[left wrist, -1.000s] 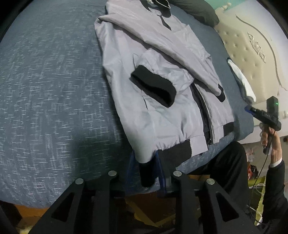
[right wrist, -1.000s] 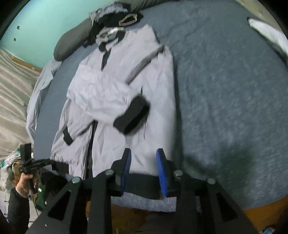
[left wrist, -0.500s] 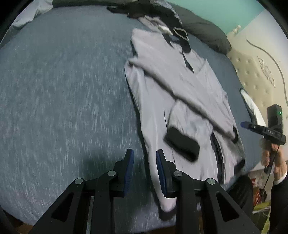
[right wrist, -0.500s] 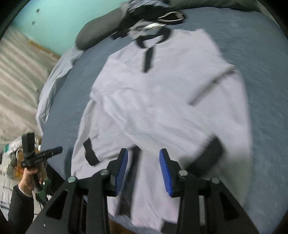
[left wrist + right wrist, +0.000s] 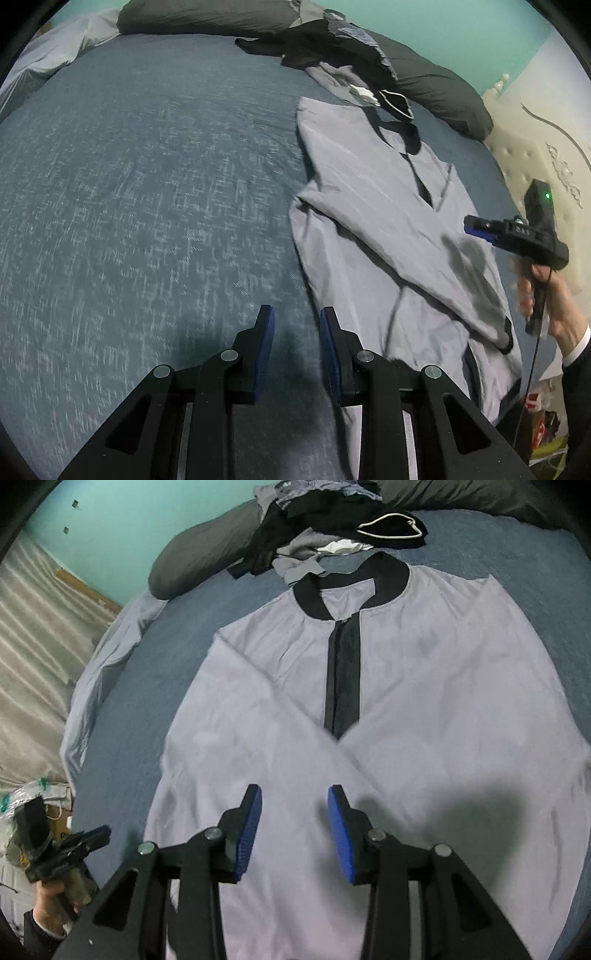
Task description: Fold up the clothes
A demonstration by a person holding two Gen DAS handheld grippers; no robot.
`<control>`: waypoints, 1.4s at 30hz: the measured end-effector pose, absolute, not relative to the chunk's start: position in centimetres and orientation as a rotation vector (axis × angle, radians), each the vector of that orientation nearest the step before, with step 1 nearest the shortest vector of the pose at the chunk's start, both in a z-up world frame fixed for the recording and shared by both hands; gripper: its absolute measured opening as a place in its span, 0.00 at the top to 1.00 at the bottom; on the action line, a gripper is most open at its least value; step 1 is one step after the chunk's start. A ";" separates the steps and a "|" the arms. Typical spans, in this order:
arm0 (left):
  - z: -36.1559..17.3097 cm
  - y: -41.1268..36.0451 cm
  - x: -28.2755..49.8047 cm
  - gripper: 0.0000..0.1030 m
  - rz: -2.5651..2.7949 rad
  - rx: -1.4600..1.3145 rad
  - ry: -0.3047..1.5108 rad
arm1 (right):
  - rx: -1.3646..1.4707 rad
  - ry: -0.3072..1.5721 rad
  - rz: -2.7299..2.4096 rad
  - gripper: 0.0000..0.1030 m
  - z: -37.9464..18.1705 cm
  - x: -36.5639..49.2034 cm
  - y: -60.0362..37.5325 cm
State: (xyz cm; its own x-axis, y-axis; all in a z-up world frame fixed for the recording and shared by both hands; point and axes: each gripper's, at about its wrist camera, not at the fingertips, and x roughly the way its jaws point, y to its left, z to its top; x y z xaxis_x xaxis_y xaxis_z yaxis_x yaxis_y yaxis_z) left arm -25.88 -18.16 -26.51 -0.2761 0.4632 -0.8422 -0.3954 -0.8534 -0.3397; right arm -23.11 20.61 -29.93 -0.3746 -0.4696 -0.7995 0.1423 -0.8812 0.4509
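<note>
The grey jacket [image 5: 424, 686] lay flat on the blue bed [image 5: 147, 184], front up, black collar toward the pillows [image 5: 436, 88] — both sleeves crossed over its chest. The right tool [image 5: 294, 827] hung over the crossed sleeves; its jaws had just been opening, nothing between them. The left tool [image 5: 297, 343] — pads apart, empty — hovered over the bedcover just beside the jacket's edge.

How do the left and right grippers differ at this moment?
The left gripper hangs over bare blue bedspread beside the jacket; the right gripper hangs over the jacket's front. The right's jaws gape wider, having just opened. Both are empty and point down.
</note>
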 end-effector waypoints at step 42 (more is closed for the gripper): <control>-30.4 -17.3 -28.4 0.73 2.102 -1.480 -0.112 | 1.621 -0.371 -2.397 0.98 -34.9 -31.3 21.0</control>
